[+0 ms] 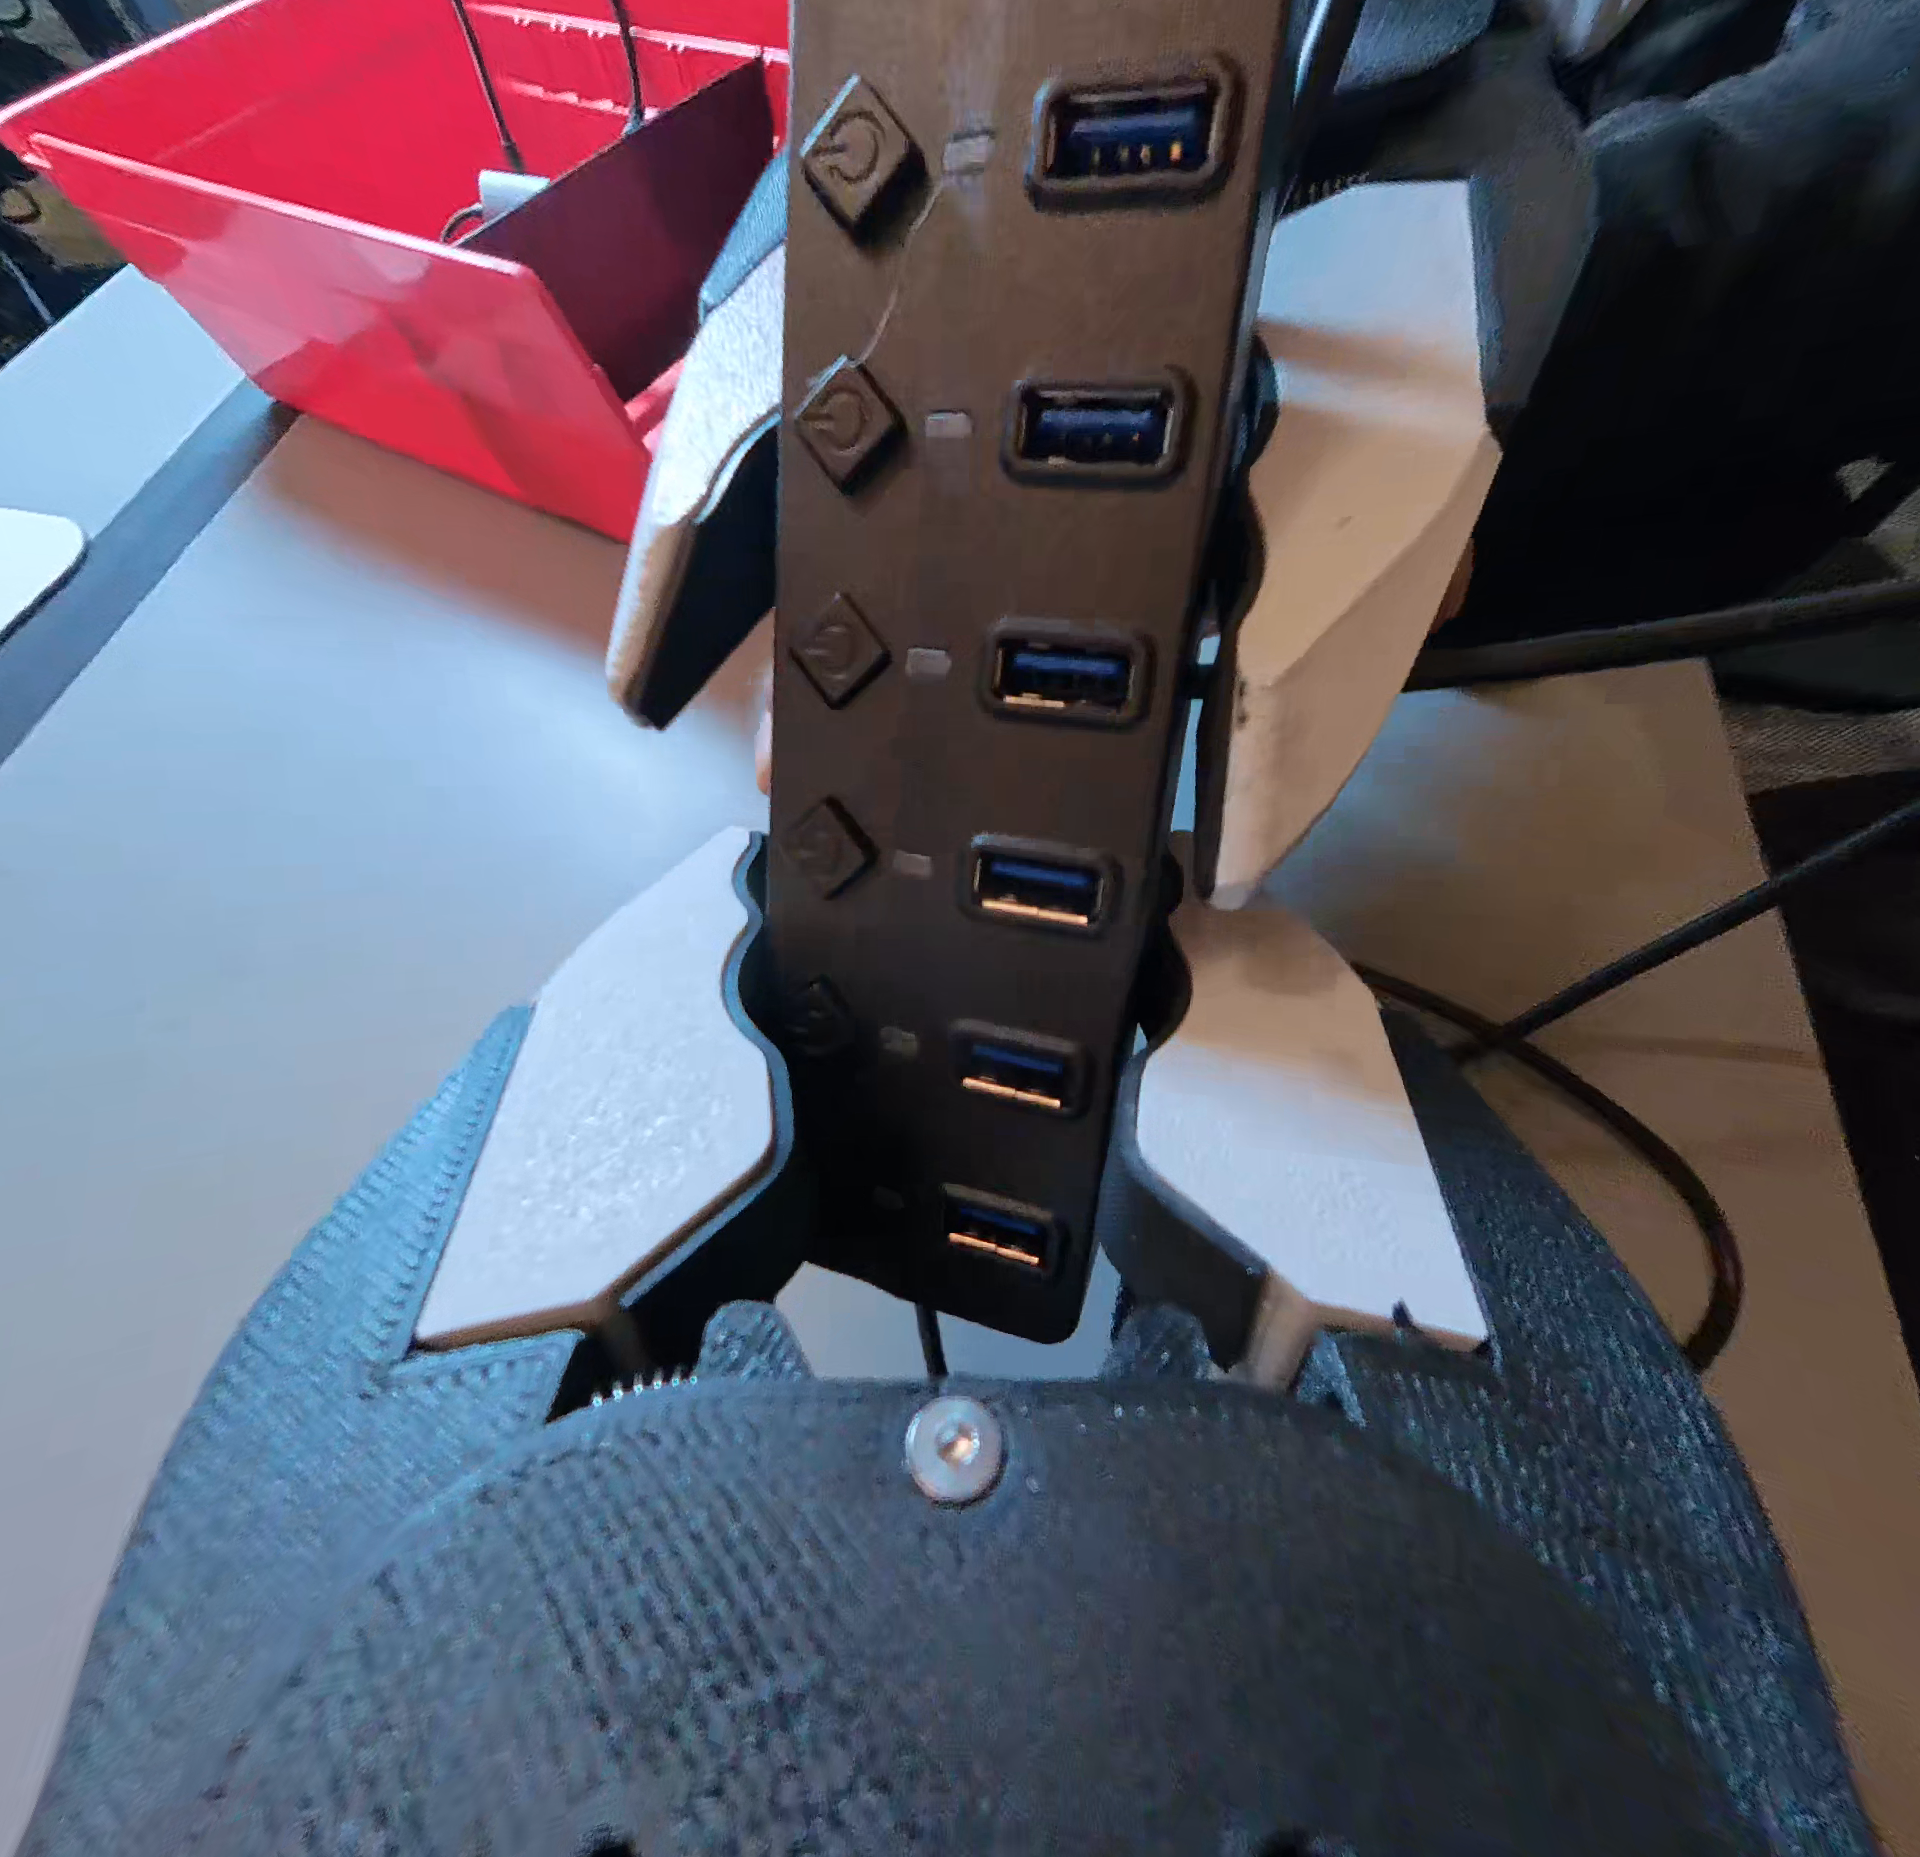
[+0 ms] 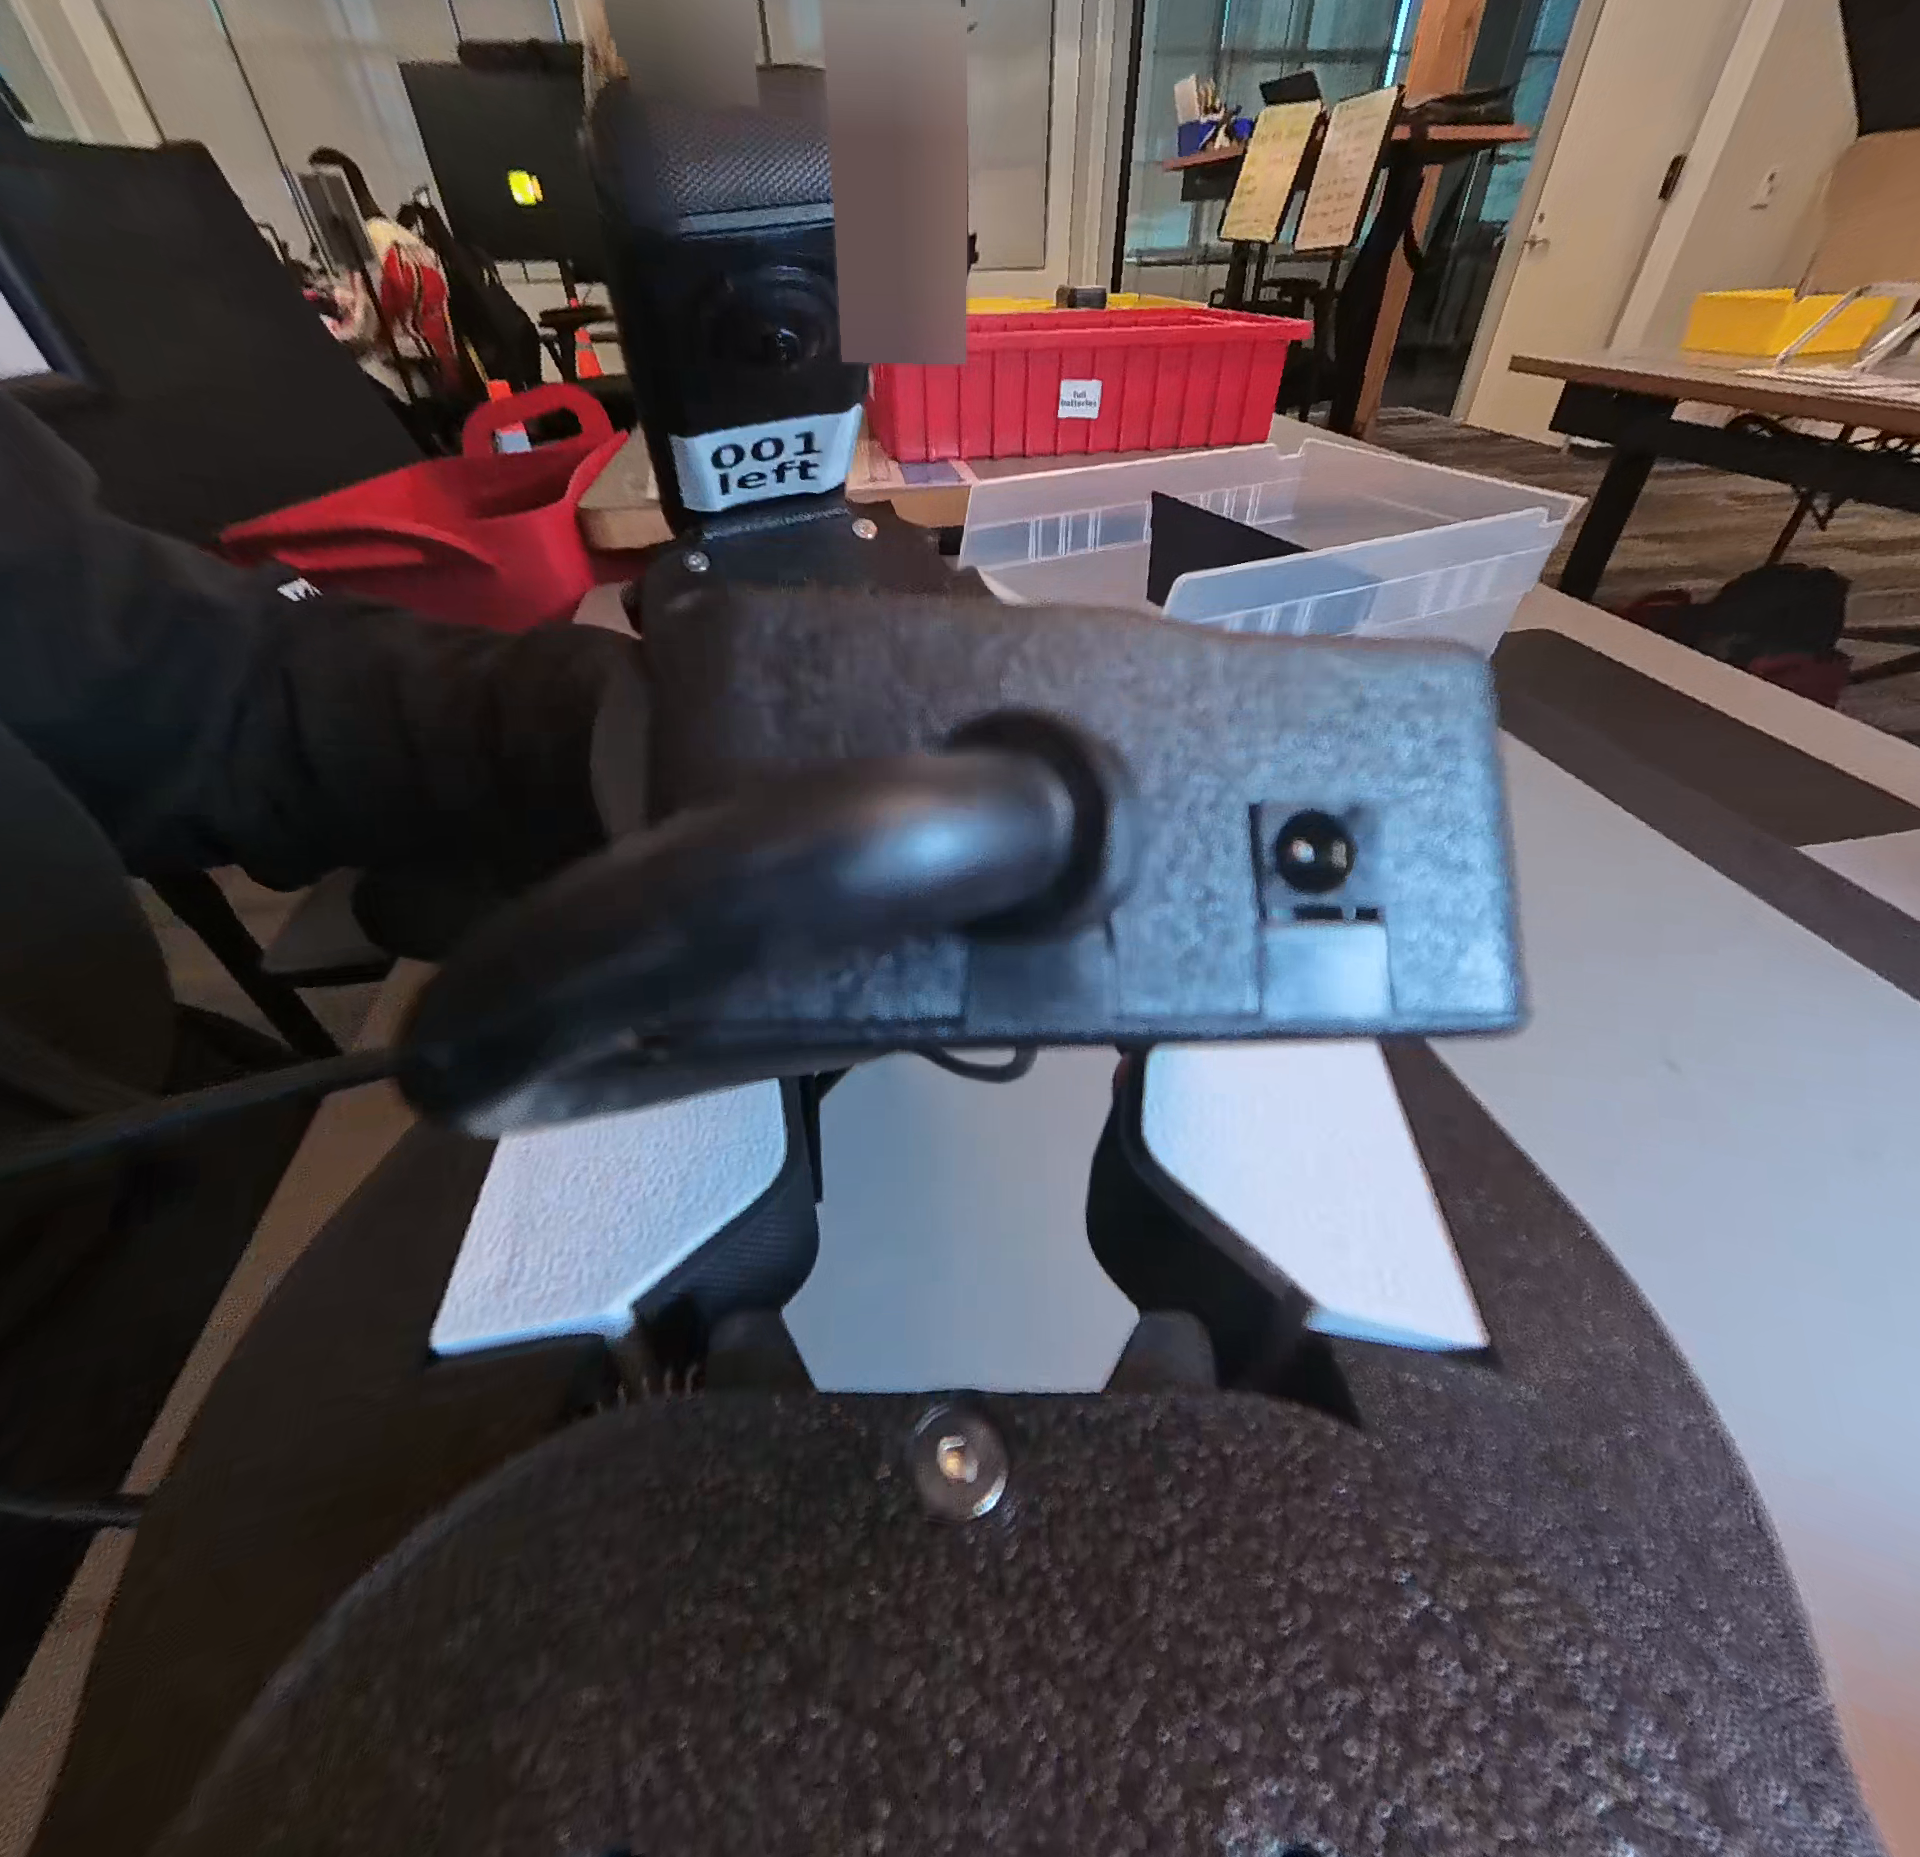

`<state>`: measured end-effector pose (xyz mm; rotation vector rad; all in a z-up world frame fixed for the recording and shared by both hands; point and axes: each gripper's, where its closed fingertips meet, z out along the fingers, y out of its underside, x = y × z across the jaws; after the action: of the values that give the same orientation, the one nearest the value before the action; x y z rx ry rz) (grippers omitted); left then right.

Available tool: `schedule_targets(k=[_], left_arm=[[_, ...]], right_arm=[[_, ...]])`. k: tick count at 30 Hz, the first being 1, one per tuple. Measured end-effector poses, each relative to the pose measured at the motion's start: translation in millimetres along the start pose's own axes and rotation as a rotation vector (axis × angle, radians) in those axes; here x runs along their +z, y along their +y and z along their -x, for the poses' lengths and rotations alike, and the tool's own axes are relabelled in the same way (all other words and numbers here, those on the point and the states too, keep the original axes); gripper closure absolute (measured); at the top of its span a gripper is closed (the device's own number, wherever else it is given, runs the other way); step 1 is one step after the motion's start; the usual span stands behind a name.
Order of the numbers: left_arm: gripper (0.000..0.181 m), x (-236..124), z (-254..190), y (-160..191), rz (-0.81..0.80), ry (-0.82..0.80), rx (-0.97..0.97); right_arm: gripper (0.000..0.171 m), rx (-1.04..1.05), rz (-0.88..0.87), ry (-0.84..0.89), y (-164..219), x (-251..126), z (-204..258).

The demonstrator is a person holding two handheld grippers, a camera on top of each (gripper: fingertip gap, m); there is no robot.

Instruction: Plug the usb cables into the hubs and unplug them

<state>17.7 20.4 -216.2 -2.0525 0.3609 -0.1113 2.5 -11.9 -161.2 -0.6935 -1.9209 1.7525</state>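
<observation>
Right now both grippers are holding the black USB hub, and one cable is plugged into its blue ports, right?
Not quite. The left wrist view shows all six visible blue ports on the USB hub empty. Both the left gripper and the right gripper do grip it.

Between the left gripper's (image 1: 961, 986) pale grey fingers (image 1: 644, 1111) with black pads stands a black USB hub (image 1: 997, 602) with blue-tongued ports (image 1: 1060, 675) and black diamond buttons (image 1: 840, 652). Beyond it to the left sits a red bin (image 1: 343, 280) on the pale grey table (image 1: 260, 924). Ahead of the right gripper (image 2: 951, 1142), past the hub's black end, are a red ribbed crate (image 2: 1081, 384), a clear bin (image 2: 1351, 550) and a yellow box (image 2: 1756, 321).
</observation>
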Motion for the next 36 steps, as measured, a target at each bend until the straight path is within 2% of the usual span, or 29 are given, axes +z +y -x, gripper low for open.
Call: schedule_targets(k=[3,5,10,15,21,26,29,33,36], left_arm=[[0.112,-3,5,3,0.052,-0.046,-0.004],[0.112,-4,10,7,0.088,-0.086,-0.013],[0.112,-9,27,16,0.228,-0.287,0.044],[0.112,-6,5,14,0.175,-0.093,0.019],[0.113,-1,1,24,0.232,-0.092,0.038],[0.112,-5,4,4,0.102,-0.112,0.039],[0.100,-17,3,-8,0.013,-0.057,-0.023],[0.106,-56,27,-31,-0.188,-0.056,-0.160],[0.110,-91,62,-31,-0.280,-0.171,-0.220]], right_arm=[[0.104,-0.002,-0.035,0.053,-6,-1,-6],[0.093,0.005,-0.028,0.098,-7,-1,-12],[0.092,0.153,-0.033,0.224,-3,0,-28],[0.095,0.045,-0.112,0.152,-14,-1,-15],[0.099,0.019,-0.088,0.096,-7,0,-6],[0.102,0.068,-0.148,0.087,-17,-6,-8],[0.102,0.050,-0.150,0.117,-22,-12,-15],[0.102,0.090,-0.178,0.138,-29,-27,-29],[0.102,0.103,-0.191,0.161,-32,-35,-39]])
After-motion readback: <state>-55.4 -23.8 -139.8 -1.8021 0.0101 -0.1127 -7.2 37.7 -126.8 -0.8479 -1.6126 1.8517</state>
